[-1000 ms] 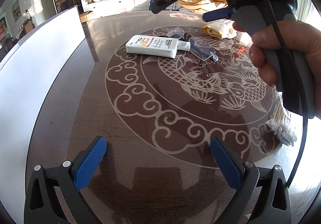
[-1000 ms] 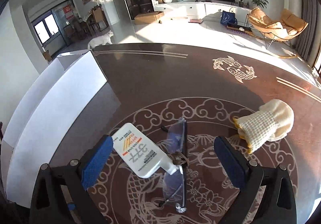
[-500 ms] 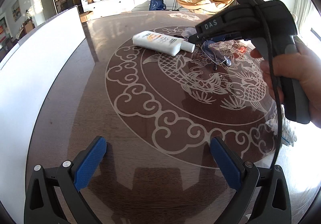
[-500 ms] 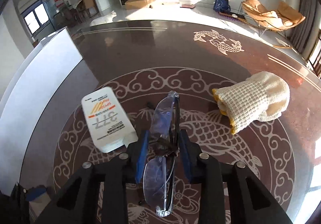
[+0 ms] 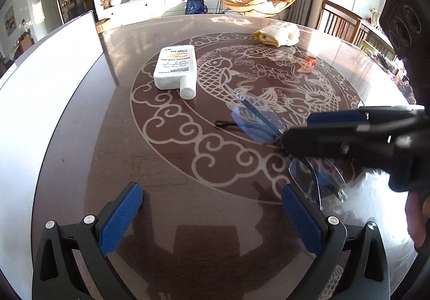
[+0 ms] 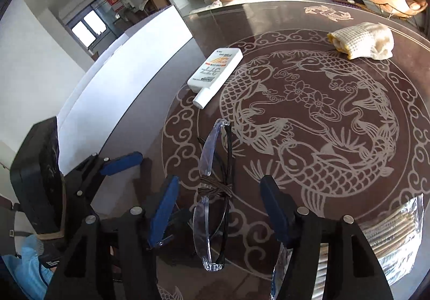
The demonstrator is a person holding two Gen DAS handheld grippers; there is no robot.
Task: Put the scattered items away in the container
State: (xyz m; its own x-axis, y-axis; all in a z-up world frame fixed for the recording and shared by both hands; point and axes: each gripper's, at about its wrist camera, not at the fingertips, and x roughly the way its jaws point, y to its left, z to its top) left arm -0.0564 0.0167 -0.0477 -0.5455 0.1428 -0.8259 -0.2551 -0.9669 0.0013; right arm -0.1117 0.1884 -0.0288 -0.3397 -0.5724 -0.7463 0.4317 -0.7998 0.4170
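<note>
A pair of clear glasses (image 6: pixel 212 187) with a brown cord tied round its middle lies on the dark patterned table between the blue pads of my right gripper (image 6: pixel 219 212), whose jaws stand apart. The glasses also show in the left wrist view (image 5: pixel 256 122), under the right gripper's black body (image 5: pixel 349 136). My left gripper (image 5: pixel 212 216) is open and empty over bare table. A white lotion bottle (image 5: pixel 176 68) lies flat further back. A cream knitted glove (image 5: pixel 279 34) lies at the far side. The white container wall (image 5: pixel 48 63) stands along the left.
A clear bag of cotton swabs (image 6: pixel 392 235) lies at the right near edge of the table. Wooden chairs (image 5: pixel 341 23) stand beyond the table's far right rim. The left gripper's body (image 6: pixel 53 179) is close beside the right gripper.
My right gripper carried the glasses from beside the bottle toward the near side of the table, and its jaws have opened. The left gripper's view has swung right.
</note>
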